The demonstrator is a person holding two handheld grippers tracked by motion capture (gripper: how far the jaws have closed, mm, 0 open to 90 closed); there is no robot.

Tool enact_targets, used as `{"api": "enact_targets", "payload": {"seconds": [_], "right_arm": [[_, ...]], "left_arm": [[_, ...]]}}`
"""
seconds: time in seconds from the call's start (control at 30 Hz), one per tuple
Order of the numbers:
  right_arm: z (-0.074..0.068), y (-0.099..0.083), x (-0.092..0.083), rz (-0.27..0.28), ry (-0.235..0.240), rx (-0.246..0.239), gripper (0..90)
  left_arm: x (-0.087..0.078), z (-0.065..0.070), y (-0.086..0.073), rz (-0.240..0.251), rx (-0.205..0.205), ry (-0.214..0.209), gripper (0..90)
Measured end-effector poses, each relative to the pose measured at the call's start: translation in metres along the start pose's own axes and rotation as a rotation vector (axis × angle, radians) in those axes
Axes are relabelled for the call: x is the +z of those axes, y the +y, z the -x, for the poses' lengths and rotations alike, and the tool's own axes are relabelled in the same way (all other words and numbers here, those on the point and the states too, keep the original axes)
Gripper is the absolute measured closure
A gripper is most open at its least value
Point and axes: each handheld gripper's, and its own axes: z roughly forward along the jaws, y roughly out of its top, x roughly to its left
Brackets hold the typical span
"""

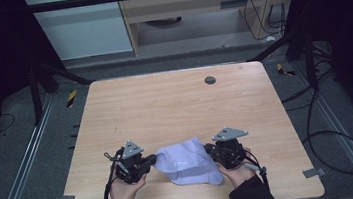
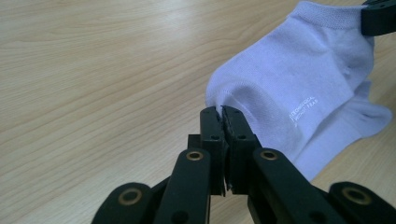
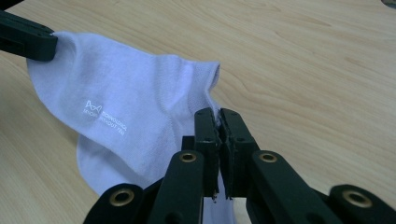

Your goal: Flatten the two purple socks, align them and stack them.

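- High view: the sock (image 1: 187,161) is pale lilac and sits near the front edge of the table (image 1: 175,104), between the two hands. The left gripper (image 1: 152,159) holds its left end and the right gripper (image 1: 209,150) its right end. The sock is stretched between them, with a rounded part sagging toward the person. A small dark disc (image 1: 210,80) lies far back on the table, well apart from the work.
- Left gripper view: the left gripper (image 2: 222,112) has its jaws pressed together on a fold at the sock's (image 2: 299,93) edge, so the cloth is pinched right at the tips. White lettering runs along the side of the sock. The other gripper's jaw clamps the far end at the top right corner.
- Right gripper view: the right gripper (image 3: 218,114) is likewise clamped on the sock's (image 3: 126,112) ribbed opening, with the cloth caught between the tips. The left gripper's jaw bites the far end at the upper left. A second layer of cloth hangs below the printed side, so this may be a sock doubled over or a pair; I cannot tell which.
- Progress, as I judge it: both grasps are made and the sock is at least partly lifted and held spread. Whatever laying flat, folding or placing is intended looks not yet done, as the cloth is not lying smooth on the table.
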Motion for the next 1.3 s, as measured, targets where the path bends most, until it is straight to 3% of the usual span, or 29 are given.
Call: {"api": "enact_targets", "payload": {"seconds": [0.47, 1.3], "right_arm": [[0.004, -0.024, -0.017, -0.025, 0.004, 0.014, 86.7], [0.005, -0.046, -0.015, -0.093, 0.011, 0.034, 86.6]], "left_arm": [[0.022, 0.018, -0.005, -0.067, 0.042, -0.042, 87.4], [0.043, 0.021, -0.015, -0.145, 0.064, -0.048, 87.3]]}}
